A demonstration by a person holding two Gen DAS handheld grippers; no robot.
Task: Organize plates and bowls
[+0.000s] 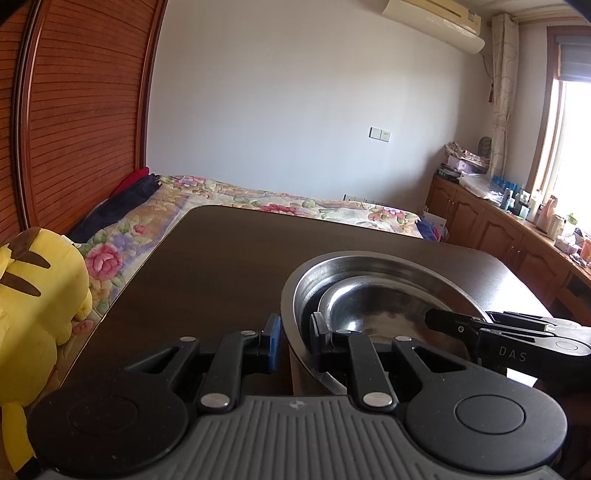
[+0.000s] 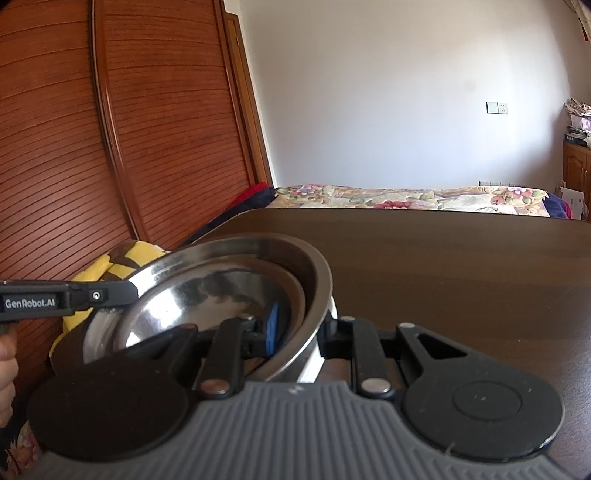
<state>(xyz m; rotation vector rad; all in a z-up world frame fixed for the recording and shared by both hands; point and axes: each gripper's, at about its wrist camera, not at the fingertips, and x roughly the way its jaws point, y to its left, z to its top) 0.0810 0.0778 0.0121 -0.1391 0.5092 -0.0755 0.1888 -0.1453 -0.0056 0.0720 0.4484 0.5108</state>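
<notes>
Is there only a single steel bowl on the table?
No: in the left wrist view a smaller bowl sits nested inside the larger bowl on the table.

steel bowls (image 1: 373,291): 2, nested, smaller 1 inside the bigger; both seen in each view
grippers: 2 – left gripper (image 1: 293,341), right gripper (image 2: 295,328)
jaws: 2 per gripper, 4 in all
blue pads (image 1: 274,341): 1 visible per view
tabletop (image 1: 207,266): 1, dark wood
bed (image 1: 236,194): 1, floral cover
yellow plush toy (image 1: 33,314): 1
wall AC unit (image 1: 436,20): 1
wall switch plates (image 1: 380,134): 2, side by side
plates: 0 seen
</notes>
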